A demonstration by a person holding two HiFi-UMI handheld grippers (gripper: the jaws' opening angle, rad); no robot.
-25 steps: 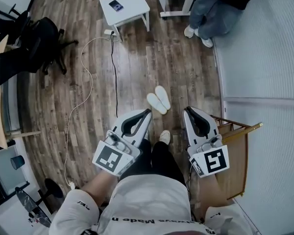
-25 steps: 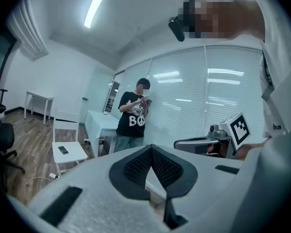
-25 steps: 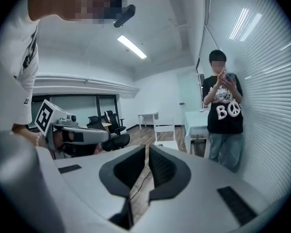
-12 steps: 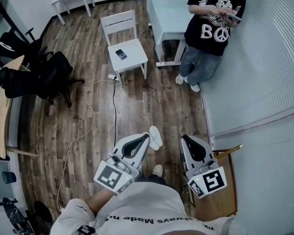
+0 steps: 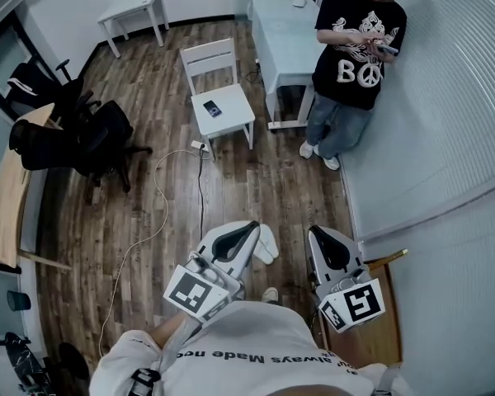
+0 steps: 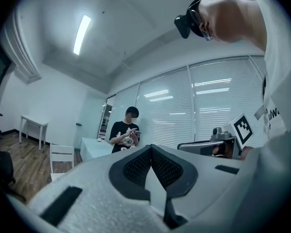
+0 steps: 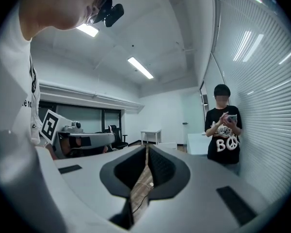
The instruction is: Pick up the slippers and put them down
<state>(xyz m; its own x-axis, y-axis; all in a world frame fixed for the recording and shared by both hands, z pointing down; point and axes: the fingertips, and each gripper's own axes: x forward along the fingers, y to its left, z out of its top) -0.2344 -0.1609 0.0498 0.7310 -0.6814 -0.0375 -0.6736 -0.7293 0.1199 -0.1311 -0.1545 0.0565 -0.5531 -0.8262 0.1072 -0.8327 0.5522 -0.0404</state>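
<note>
The left gripper (image 5: 252, 225), jaws pressed together on nothing, overlaps the left edge of the white slippers (image 5: 269, 242) lying on the wood floor (image 5: 231, 188). The right gripper (image 5: 314, 233), likewise closed and empty, hangs just right of them. A white chair (image 5: 223, 110) stands well beyond.

1. Slippers (image 5: 269, 242): a white pair, laid flat on the wooden floor (image 5: 231, 180), side by side.
2. Placed at 5 o'clock from the head view's centre, with long axes run 11-to-5 o'clock.
3. Left one is partly hidden.
</note>
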